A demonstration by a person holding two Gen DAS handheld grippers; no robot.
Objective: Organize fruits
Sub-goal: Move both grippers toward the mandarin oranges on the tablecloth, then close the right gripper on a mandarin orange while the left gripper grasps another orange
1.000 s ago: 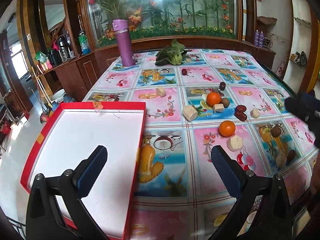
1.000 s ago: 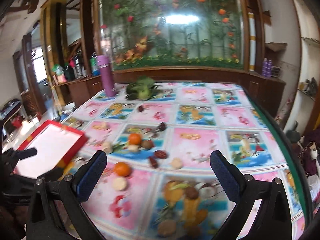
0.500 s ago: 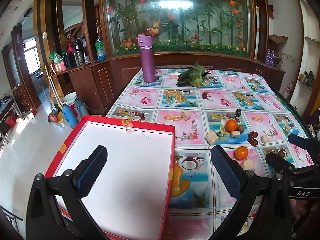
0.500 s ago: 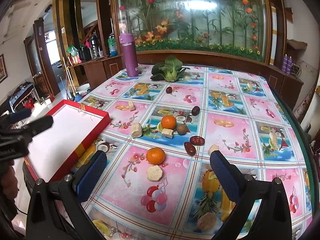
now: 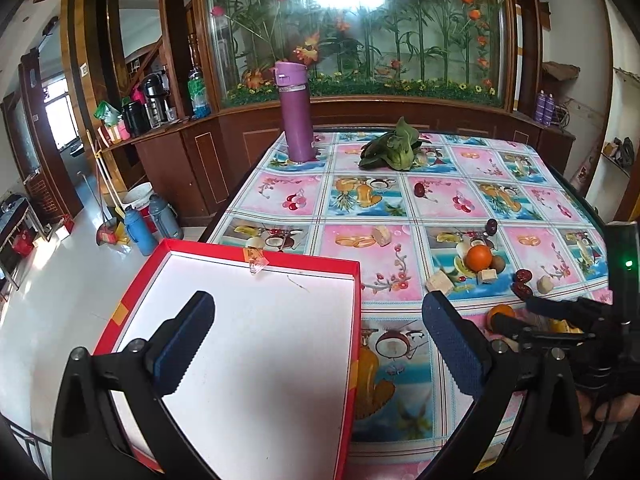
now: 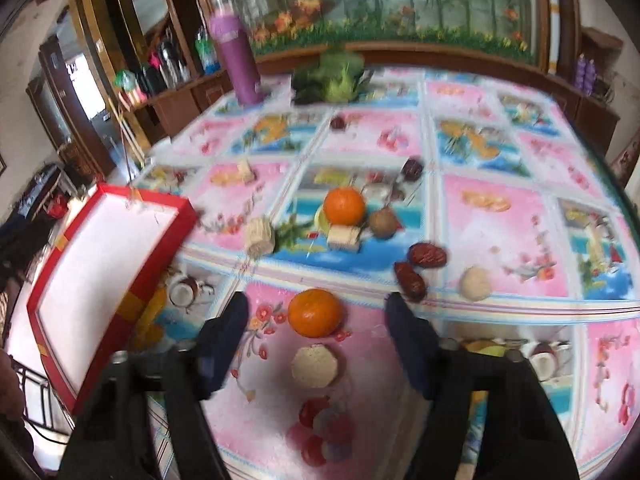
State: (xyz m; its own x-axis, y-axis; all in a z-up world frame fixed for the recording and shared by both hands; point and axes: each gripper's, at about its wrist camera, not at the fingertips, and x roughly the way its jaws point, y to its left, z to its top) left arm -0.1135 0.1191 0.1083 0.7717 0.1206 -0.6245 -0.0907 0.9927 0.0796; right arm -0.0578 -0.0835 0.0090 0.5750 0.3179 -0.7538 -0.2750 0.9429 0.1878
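A red box with a white inside (image 5: 248, 340) (image 6: 100, 264) lies at the table's near left. My left gripper (image 5: 316, 344) hovers open over its right part, holding nothing. My right gripper (image 6: 316, 332) is open and low, its fingers on either side of the near orange (image 6: 315, 313) (image 5: 500, 312) without touching it. A second orange (image 6: 344, 206) (image 5: 479, 258) lies farther back beside a brown round fruit (image 6: 382, 222). Two red dates (image 6: 418, 268) sit right of the near orange. Pale food chunks (image 6: 316, 366) lie scattered among them.
A purple flask (image 5: 296, 112) and leafy greens (image 5: 390, 150) stand at the table's far end. Dark fruits (image 5: 419, 189) (image 6: 412, 169) lie mid-table. Wooden cabinets and a glass flower panel sit behind. The table edge drops to the floor on the left.
My right gripper has dropped and moved forward until its fingers flank the near orange. The left gripper has shifted slightly, still over the red box.
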